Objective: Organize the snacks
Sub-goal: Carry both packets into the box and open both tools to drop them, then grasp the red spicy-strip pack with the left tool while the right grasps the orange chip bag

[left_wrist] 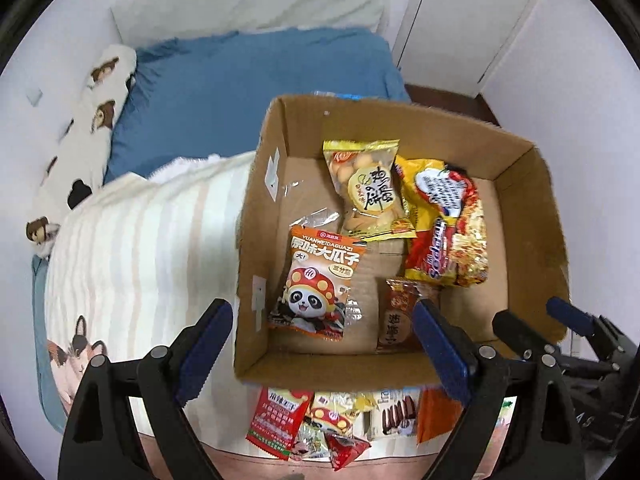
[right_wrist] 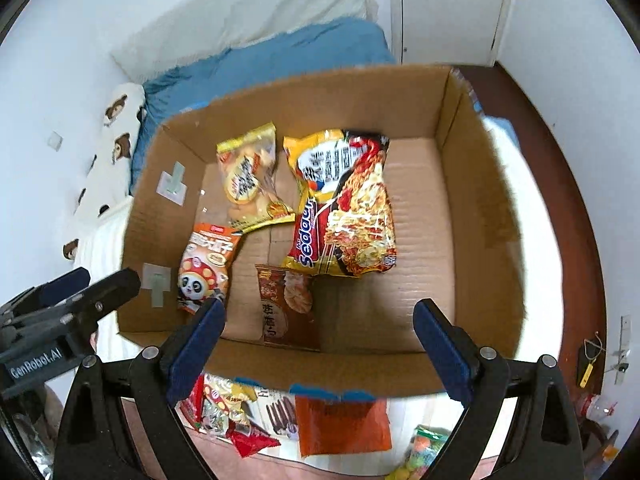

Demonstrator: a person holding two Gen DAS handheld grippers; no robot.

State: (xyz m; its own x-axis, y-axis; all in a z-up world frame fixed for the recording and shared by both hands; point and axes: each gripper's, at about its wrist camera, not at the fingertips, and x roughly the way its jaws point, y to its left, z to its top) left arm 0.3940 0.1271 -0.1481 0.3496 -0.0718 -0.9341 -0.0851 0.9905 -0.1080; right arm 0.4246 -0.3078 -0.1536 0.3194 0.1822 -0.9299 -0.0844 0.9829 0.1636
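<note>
I see loose snack packets (right_wrist: 280,416) heaped just before the cardboard box (right_wrist: 320,92). Inside lie four packets, including noodles (right_wrist: 344,204). My left gripper (left_wrist: 320,348) and right gripper (right_wrist: 320,344) hang released, empty.

A bedroom in a home: a bed (left_wrist: 120,240) with a striped blanket and a blue pillow (left_wrist: 248,92) at its head (a bear-print bolster (left_wrist: 92,120) along the wall edge), and a white door (left_wrist: 460,20) beyond its far corner.
</note>
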